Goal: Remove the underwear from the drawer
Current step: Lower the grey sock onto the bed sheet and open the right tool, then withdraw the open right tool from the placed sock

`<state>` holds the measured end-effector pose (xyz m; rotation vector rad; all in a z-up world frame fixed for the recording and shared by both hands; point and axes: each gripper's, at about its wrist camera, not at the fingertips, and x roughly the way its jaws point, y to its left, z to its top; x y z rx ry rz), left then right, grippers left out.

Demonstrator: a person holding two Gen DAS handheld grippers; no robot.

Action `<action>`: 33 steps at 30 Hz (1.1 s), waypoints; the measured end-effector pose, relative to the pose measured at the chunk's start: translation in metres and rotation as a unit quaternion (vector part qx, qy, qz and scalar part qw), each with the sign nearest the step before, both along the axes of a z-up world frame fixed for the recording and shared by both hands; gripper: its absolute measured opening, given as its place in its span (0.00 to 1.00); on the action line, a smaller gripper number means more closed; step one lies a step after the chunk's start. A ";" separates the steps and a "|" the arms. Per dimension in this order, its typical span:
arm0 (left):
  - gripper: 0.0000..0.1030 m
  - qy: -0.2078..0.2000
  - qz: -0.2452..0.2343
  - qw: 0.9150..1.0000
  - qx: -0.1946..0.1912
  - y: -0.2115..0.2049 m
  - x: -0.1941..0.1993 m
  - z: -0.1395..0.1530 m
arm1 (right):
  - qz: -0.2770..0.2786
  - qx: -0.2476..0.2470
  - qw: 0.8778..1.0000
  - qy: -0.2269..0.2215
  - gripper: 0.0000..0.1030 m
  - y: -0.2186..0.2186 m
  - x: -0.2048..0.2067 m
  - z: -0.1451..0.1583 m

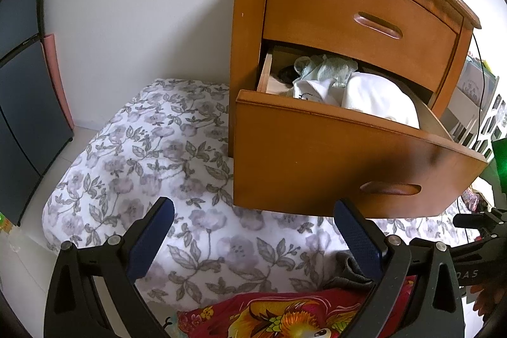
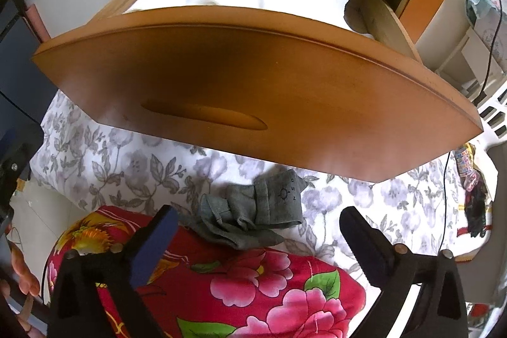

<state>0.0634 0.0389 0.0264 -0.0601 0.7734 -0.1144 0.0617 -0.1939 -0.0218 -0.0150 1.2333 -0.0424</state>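
Left wrist view: I'm holding left gripper (image 1: 253, 230) wide, empty, low in frame; drawer (image 1: 332, 154) open, white garments (image 1: 374, 97) inside, items indistinct.

Right wrist view: I'm keeping right gripper (image 2: 258, 225) fingers wide, nothing gripped; grey underwear (image 2: 253, 214) lying on bedspread (image 2: 126, 167), centre frame. Should lift clear. Drawer depths hidden.

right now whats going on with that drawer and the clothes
A person works a handheld gripper in each hand at a wooden nightstand. Its lower drawer is pulled open, white garments inside. A grey pair of underwear lies on the floral bedding below. The right gripper hangs open above it; the left gripper is open and empty.
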 end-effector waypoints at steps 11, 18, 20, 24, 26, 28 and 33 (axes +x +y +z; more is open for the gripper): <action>0.98 0.008 0.000 1.000 0.026 -0.002 0.000 -0.005 | -0.013 0.019 0.995 -0.099 1.00 0.000 -0.028 0.024; 0.98 0.010 0.003 0.999 0.052 -0.009 -0.006 -0.008 | -0.040 0.031 0.985 -0.166 1.00 -0.007 -0.045 0.033; 0.98 0.009 0.001 0.999 0.053 -0.011 -0.008 -0.007 | -0.046 0.035 0.981 -0.187 1.00 -0.010 -0.050 0.038; 0.98 0.003 -0.006 0.998 0.063 -0.021 -0.014 -0.004 | -0.047 0.045 0.976 -0.210 1.00 -0.011 -0.056 0.043; 0.98 -0.001 -0.010 0.998 0.067 -0.025 -0.016 -0.002 | -0.043 0.038 0.974 -0.218 1.00 -0.009 -0.059 0.044; 0.98 -0.004 -0.013 0.998 0.069 -0.030 -0.019 -0.001 | -0.038 0.032 0.974 -0.223 1.00 -0.008 -0.060 0.045; 0.98 -0.003 -0.015 0.997 0.076 -0.037 -0.022 0.000 | -0.028 0.040 0.973 -0.224 1.00 -0.008 -0.066 0.040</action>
